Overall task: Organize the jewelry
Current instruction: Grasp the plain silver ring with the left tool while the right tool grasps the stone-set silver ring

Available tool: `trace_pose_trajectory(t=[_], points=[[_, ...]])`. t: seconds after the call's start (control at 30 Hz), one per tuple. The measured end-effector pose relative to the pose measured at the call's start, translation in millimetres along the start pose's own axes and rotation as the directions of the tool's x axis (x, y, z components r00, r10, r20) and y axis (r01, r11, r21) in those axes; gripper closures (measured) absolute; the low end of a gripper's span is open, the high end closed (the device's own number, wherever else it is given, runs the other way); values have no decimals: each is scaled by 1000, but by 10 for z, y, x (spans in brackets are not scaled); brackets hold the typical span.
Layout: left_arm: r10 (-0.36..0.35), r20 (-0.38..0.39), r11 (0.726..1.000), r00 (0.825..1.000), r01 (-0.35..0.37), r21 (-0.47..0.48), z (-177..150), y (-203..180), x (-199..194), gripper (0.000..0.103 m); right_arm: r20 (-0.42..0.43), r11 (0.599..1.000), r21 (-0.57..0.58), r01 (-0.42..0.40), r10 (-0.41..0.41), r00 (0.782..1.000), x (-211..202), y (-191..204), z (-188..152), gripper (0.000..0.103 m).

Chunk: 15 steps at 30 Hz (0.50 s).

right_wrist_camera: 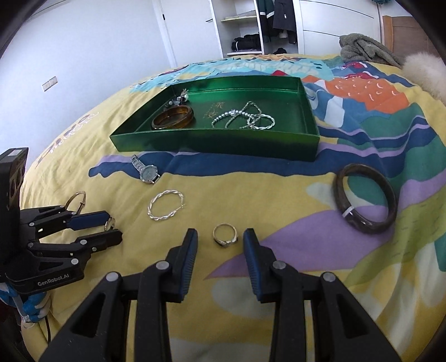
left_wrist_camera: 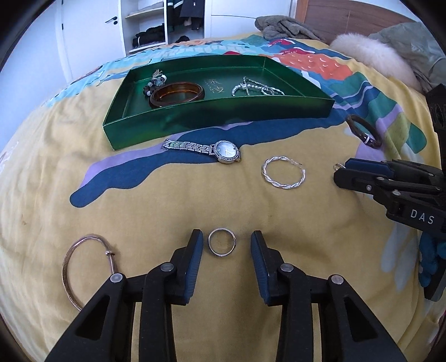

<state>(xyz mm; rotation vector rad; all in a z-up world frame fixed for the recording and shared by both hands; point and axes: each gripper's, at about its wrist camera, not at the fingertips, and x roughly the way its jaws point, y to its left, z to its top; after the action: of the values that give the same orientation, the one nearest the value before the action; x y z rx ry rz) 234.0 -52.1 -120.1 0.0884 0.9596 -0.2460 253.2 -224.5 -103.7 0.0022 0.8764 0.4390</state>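
Observation:
A green tray (left_wrist_camera: pixel 195 122) (right_wrist_camera: pixel 217 144) on the bedspread holds an amber bangle (left_wrist_camera: pixel 177 94), a silver chain (left_wrist_camera: pixel 256 87) and a beaded piece. My left gripper (left_wrist_camera: pixel 224 245) is open with a plain silver band ring (left_wrist_camera: pixel 222 241) lying between its fingertips. My right gripper (right_wrist_camera: pixel 220 239) is open around a gold ring (right_wrist_camera: pixel 225 235) with a dark stone. A silver watch (left_wrist_camera: pixel 220 150) (right_wrist_camera: pixel 147 172), a twisted silver hoop (left_wrist_camera: pixel 283 172) (right_wrist_camera: pixel 165 205), a dark bangle (left_wrist_camera: pixel 363 130) (right_wrist_camera: pixel 365 197) and a thin rose-gold bangle (left_wrist_camera: pixel 83 267) (right_wrist_camera: pixel 76 199) lie loose on the bed.
The colourful bedspread (left_wrist_camera: pixel 139 208) covers the whole work area. A grey towel (left_wrist_camera: pixel 284 26) and a fur-trimmed coat (left_wrist_camera: pixel 370 55) lie at the far right. An open wardrobe (right_wrist_camera: pixel 251 27) stands behind the bed. The right gripper (left_wrist_camera: pixel 338 174) shows at right in the left view.

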Motion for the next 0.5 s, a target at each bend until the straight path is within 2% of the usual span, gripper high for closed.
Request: trace_pose_trajectory(t=[0.2, 0.27, 0.37, 0.5], points=[[6, 10, 1000, 1000, -7, 30, -23, -49, 18, 78, -17, 1000, -4, 11, -11, 1000, 111, -19, 8, 71], [4, 10, 1000, 1000, -5, 31, -19, -60, 24, 83, -18, 1000, -10, 21, -21, 1000, 120, -6, -2, 76], [3, 12, 1000, 1000, -3, 26, -23, -58, 27, 83, -21, 999, -8, 40, -40, 999, 119, -12, -8, 85], [-2, 11, 1000, 1000, 2, 14, -21, -44, 17, 83, -21, 999, -5, 51, -52, 998, 95, -4, -16, 85]])
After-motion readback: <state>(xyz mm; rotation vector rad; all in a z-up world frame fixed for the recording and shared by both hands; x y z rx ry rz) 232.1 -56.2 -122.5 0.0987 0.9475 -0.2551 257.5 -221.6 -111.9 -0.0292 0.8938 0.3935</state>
